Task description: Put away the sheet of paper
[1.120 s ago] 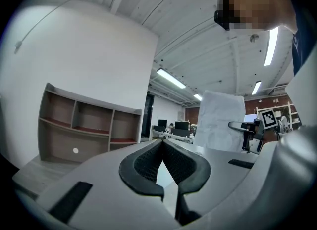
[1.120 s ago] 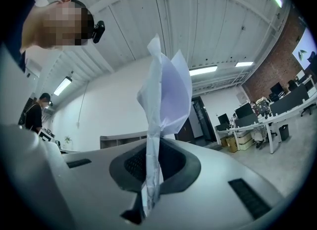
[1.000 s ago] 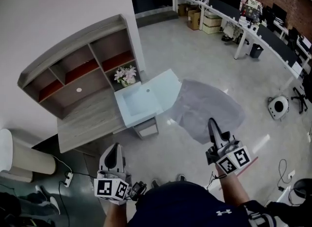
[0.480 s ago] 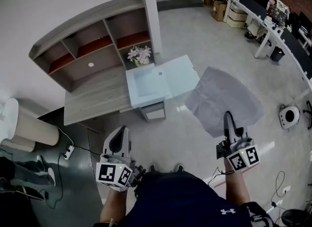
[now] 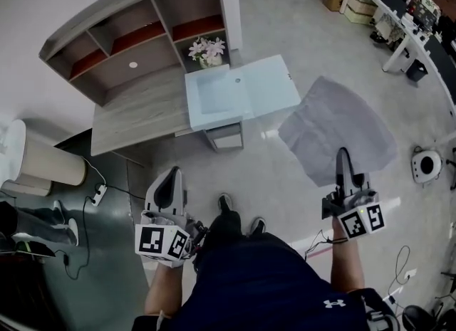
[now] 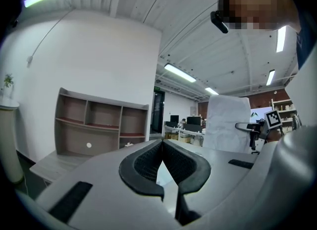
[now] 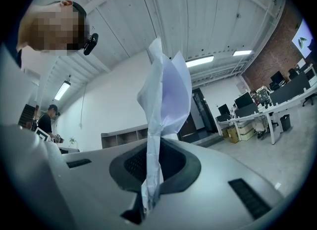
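White sheet of paper [image 7: 163,100] is clamped between right gripper [image 5: 345,157] jaws — left gripper [image 5: 169,180] seemingly closed.

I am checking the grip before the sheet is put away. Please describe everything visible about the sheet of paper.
The sheet of paper is pale grey-white, thin and wrinkled. The right gripper pinches one edge between shut jaws, where it bunches into folds. From there it fans out in the air over the floor. Nothing else touches it.
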Demonstrator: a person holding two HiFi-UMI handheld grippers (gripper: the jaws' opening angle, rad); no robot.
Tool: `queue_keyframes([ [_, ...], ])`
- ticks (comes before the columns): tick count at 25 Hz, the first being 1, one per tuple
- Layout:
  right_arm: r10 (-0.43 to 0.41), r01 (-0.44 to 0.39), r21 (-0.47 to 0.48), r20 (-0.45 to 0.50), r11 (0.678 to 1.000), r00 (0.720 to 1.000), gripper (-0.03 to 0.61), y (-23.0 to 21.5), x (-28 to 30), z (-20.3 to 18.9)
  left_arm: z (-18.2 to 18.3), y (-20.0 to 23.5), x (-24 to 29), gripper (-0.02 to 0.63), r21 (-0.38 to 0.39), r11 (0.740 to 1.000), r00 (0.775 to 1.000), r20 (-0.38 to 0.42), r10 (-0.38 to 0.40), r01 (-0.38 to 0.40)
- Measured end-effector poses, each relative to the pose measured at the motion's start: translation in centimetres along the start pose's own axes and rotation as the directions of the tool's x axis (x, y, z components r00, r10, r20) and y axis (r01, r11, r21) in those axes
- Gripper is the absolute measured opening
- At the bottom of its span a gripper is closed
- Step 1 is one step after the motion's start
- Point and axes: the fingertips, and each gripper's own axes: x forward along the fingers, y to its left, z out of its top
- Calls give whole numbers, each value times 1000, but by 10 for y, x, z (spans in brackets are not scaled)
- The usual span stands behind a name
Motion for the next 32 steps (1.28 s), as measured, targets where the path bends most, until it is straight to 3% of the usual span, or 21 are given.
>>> queue_keyframes([
  [8,-43,43,-9,-25,999,999,15,-6,29,-17,-10,28,36,15,-22,999,1000,-11,-26,25],
  [19,-145,142,-57,-50,988,988,15,-1,115,-31,-4,103,126,15,-59,992,994,-6,-109,109],
  [32,-185,178,-92,-78,980,980,15,25,197,-50,-4,178,183,15,-92,984,988,-1,-152,151],
])
